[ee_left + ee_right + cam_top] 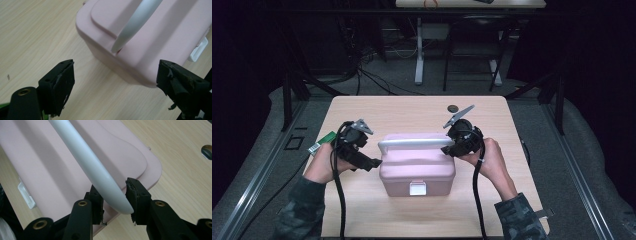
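Pink box [417,172] in the middle of the table [412,107], white latch [417,188] on the near face, white handle [414,144] raised across the lid. Right gripper [115,195] pinching the right end of that handle, jaws pressed on its two sides just short of the rounded tip. Left gripper [115,80] spread wide, hovering just beside the left end of the box and touching nothing, with the box's lower corner framed between its jaws.

Reads as a two-handed lift by the handle, half set up.

Shift the right pinch a little inward from the tip, away from the slippery taper, and keep the pads flat to the handle's sides. Raise the left gripper from the box wall to the handle's left end, approach level, and close only with the handle well between the pads, not on the edge. Match the grip on both ends before any upward pull. Lift slowly and evenly, both ends together, to avoid tilt or swing.

Latch possibly fastened, though too small in the high view to confirm; check before lifting, for fear of a gaping lid.
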### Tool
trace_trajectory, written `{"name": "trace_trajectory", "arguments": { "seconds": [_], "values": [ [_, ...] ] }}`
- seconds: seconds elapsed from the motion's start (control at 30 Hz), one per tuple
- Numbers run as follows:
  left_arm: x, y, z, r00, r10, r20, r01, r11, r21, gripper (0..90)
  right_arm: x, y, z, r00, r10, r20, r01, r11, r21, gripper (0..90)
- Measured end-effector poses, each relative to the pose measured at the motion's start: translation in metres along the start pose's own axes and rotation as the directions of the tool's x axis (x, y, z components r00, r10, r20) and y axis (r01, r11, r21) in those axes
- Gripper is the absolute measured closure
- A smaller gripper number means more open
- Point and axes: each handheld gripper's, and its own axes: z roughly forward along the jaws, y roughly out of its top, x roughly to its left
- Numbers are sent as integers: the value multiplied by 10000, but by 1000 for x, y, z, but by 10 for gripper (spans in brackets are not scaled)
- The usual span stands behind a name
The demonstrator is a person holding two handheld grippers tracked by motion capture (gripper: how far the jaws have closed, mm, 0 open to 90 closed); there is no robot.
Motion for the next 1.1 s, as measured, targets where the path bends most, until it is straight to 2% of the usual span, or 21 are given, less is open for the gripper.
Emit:
{"name": "trace_trajectory", "arguments": {
  "seconds": [0.13,0.17,0.2,0.33,0.43,0.53,0.6,0.77,1.0,1.1],
  "values": [
    [1,-16,3,9985,-507,-215,499,9981,-368,136,1,0,0,10000,-59,45,60,9997,-249,662],
    [1,-18,5,9985,-513,-165,508,9983,-293,137,2,1,0,10000,-38,39,39,9996,-265,665],
    [-1,-24,11,9986,-506,-161,506,9987,18,137,2,2,0,10000,-44,60,45,9996,-282,668],
    [0,-32,19,9984,-565,-98,568,9978,341,143,2,3,-1,9999,-110,118,113,9997,-230,678],
    [3,-35,24,9975,-709,-15,709,9970,317,145,1,4,-1,9998,-130,132,133,9996,-240,687],
    [5,-38,30,9963,-821,254,814,9963,266,147,-1,5,-1,9999,-108,114,110,9997,-204,692],
    [5,-39,33,9960,-875,192,869,9958,287,148,-2,6,-1,9999,-101,79,102,9996,-252,692],
    [8,-44,36,9934,-1089,366,1084,9940,160,148,-4,7,-3,10000,-85,27,86,9994,-340,695],
    [10,-48,36,9912,-1253,418,1256,9921,-41,147,-10,7,-12,9996,233,-184,-249,9956,-901,697],
    [11,-49,36,9879,-1453,543,1467,9889,-227,147,-12,8,-15,9992,381,-154,-396,9929,-1126,698]
  ]
}}
